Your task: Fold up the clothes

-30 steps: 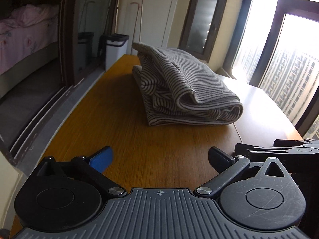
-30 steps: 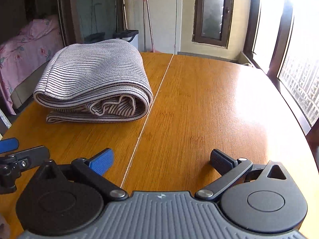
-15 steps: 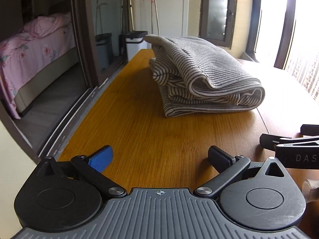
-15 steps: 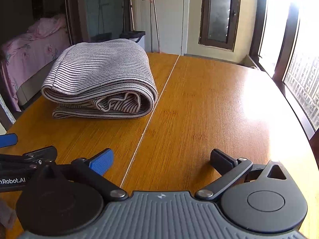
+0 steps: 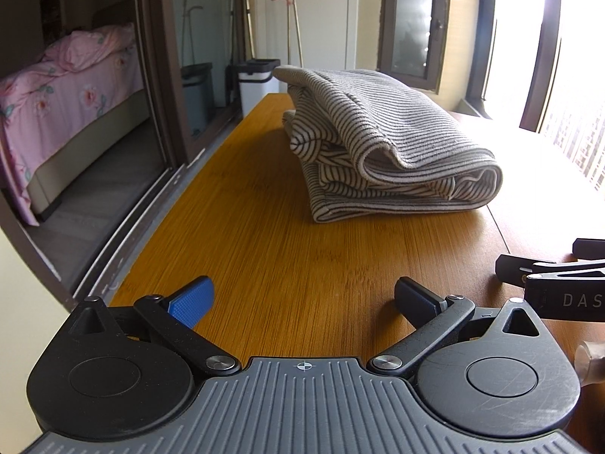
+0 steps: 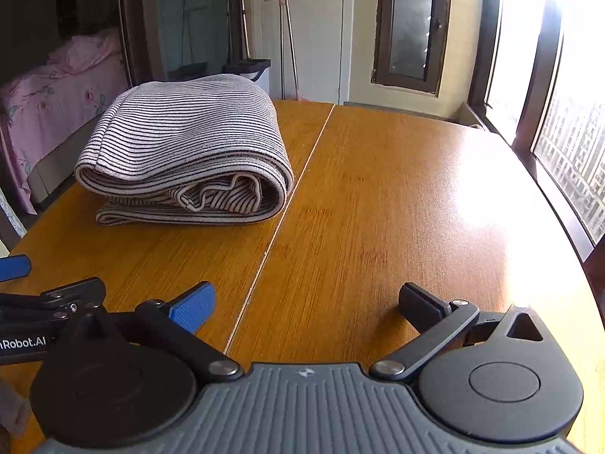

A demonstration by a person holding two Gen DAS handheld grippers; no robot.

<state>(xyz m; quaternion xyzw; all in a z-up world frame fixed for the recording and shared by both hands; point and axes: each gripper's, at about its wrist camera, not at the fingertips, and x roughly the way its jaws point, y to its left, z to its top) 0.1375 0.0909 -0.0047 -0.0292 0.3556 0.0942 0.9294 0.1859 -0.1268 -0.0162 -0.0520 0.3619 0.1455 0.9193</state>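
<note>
A grey-and-white striped garment (image 5: 389, 155) lies folded in a thick bundle on the wooden table (image 5: 264, 249). It also shows in the right wrist view (image 6: 189, 159), on the table's left half. My left gripper (image 5: 302, 297) is open and empty, low over the table, well short of the bundle. My right gripper (image 6: 306, 302) is open and empty, near the table's front edge, to the right of the bundle. Each gripper shows at the edge of the other's view.
The table's left edge (image 5: 159, 227) drops to a sliding-door track and a bedroom with a pink bed (image 5: 64, 102). A seam (image 6: 287, 204) runs down the tabletop. Bins (image 5: 253, 83) and broom handles stand beyond the far end. Windows (image 6: 567, 113) line the right.
Both grippers have drawn back slightly and levelled; the left wrist view has swung left, showing more of the bedroom. The folded garment has not moved. Both grippers stay open.
</note>
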